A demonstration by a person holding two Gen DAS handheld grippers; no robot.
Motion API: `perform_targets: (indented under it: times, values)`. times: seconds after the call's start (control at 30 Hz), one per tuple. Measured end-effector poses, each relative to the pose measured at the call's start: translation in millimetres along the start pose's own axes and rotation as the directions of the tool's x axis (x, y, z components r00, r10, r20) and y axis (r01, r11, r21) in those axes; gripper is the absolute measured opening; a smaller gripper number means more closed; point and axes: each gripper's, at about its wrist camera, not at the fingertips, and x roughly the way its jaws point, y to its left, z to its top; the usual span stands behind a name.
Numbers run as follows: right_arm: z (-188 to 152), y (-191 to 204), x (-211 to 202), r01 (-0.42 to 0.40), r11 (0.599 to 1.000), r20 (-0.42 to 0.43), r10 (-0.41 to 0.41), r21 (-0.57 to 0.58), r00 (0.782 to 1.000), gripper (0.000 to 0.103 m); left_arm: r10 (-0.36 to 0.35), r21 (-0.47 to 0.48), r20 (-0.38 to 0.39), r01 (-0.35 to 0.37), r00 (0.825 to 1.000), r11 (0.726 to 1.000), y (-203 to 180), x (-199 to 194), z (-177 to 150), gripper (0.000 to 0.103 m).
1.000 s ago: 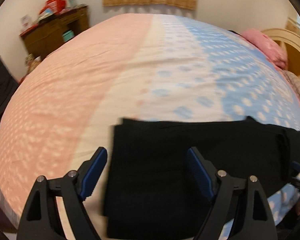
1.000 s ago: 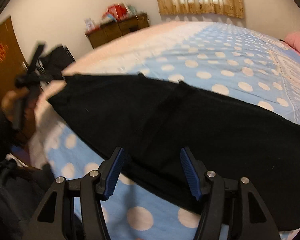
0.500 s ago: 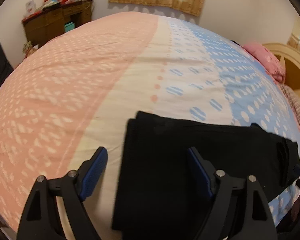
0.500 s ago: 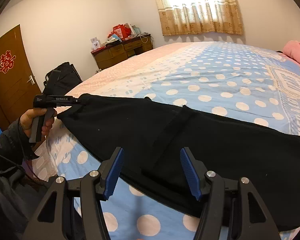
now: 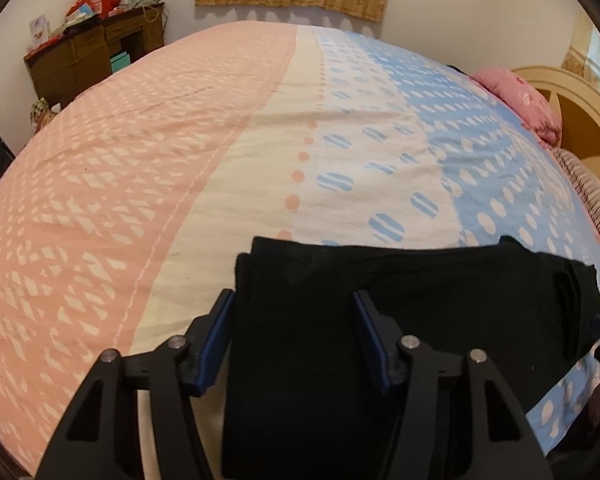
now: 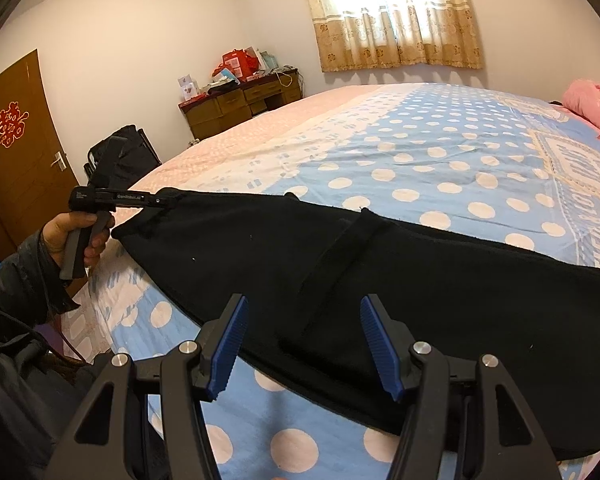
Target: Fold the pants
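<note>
Now the left gripper (image 5: 294,340) tilts down, closing around the pants (image 5: 380,320).

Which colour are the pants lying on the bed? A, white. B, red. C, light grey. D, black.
D: the pants are plain black, spread along the near edge of the bedspread, which is blue with white dots there.

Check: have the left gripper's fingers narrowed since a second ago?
Yes. The left gripper is closing: its left finger, earlier out over the bedspread, now sits at the pants edge.
</note>
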Motion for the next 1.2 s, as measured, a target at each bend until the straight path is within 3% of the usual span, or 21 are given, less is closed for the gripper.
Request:
perform_targets:
  times: [0.27, 0.37, 0.4, 0.43, 0.63, 0.8, 0.93, 1.07, 1.2]
  values:
    - [-1, 1, 1, 0.002, 1.000, -0.002, -0.002, -0.004, 1.000, 0.060, -0.008, 0.027, 0.002, 0.008, 1.000, 1.000, 0, 2, -6, 0.060]
    - [-1, 2, 1, 0.006, 1.000, 0.003, -0.006, -0.006, 1.000, 0.060, -0.005, 0.023, -0.013, 0.006, 1.000, 1.000, -3, 2, -2, 0.048]
    - [-1, 2, 1, 0.008, 1.000, 0.005, -0.008, -0.006, 1.000, 0.060, -0.023, 0.013, -0.020, 0.024, 1.000, 1.000, -3, 0, -1, 0.033]
    - [-1, 1, 0, 0.008, 1.000, 0.008, -0.008, -0.005, 1.000, 0.060, -0.065, -0.009, -0.030, 0.064, 0.997, 0.998, -2, -3, 0, 0.027]
    - [0, -5, -3, 0.029, 0.999, 0.029, -0.029, 0.018, 0.999, 0.060, -0.148, -0.073, 0.001, 0.148, 0.989, 0.986, -9, -32, 5, 0.025]
    - [5, -14, -13, 0.060, 0.997, 0.062, -0.063, 0.053, 0.996, 0.060, -0.292, -0.124, 0.013, 0.291, 0.956, 0.949, -29, -58, 13, 0.025]
    - [12, -29, -27, 0.071, 0.992, 0.100, -0.082, 0.105, 0.992, 0.060, -0.373, -0.110, 0.021, 0.373, 0.928, 0.921, -61, -73, 21, 0.025]
    - [22, -45, -43, 0.167, 0.976, 0.103, -0.182, 0.138, 0.978, 0.060, -0.427, -0.055, 0.008, 0.426, 0.904, 0.903, -108, -84, 32, 0.025]
    - [24, -66, -71, 0.199, 0.960, 0.129, -0.226, 0.196, 0.965, 0.060, -0.477, 0.035, -0.021, 0.478, 0.879, 0.878, -164, -89, 44, 0.025]
